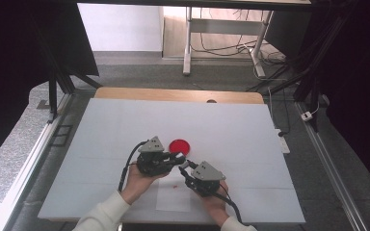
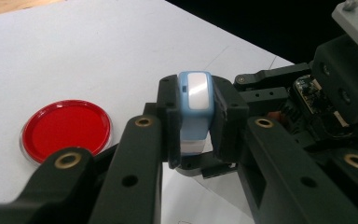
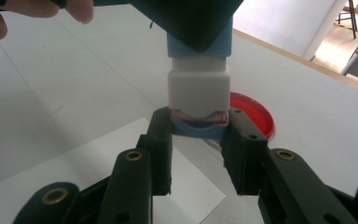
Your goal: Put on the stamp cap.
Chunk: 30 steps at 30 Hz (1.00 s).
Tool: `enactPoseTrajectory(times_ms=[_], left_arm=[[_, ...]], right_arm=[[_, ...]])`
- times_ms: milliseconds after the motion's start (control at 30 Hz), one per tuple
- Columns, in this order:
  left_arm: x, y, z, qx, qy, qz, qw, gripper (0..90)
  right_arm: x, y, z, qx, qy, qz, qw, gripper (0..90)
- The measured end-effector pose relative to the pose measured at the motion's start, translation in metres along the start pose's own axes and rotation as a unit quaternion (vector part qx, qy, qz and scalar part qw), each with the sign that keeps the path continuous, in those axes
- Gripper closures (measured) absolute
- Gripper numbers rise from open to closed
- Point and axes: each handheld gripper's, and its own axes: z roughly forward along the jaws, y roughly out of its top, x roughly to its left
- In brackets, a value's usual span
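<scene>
Both grippers clamped on one small stamp, held above the surface (image 1: pixel 101 144).

Left gripper (image 2: pixel 196 122) grips the blue-and-white stamp (image 2: pixel 196 105) body; right gripper (image 3: pixel 199 140) grips its lower cap end. I'd pull straight apart, no twist. Red dish (image 1: pixel 178 146) just beyond, white paper sheet (image 1: pixel 173 197) beneath; neither obstructs.

Looks like a lab or recording workspace: a wooden desk (image 1: pixel 125 93) under a white sheet, fenced by black metal frame rails (image 1: pixel 60 86) and dark curtains (image 1: pixel 24 48), with tangled black cables (image 1: pixel 221 48) on grey carpet beneath a bare metal-legged table (image 1: pixel 189 43) behind
</scene>
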Motion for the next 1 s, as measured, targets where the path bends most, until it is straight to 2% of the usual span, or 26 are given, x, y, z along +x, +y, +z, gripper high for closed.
enactPoseTrajectory(times_ms=[1000], left_arm=[[0.0002,-0.0017,0.0030,0.015,0.004,0.007,0.9998,74.9]], right_arm=[[0.0030,-0.0014,0.0013,0.012,-0.010,-0.019,0.9997,64.5]])
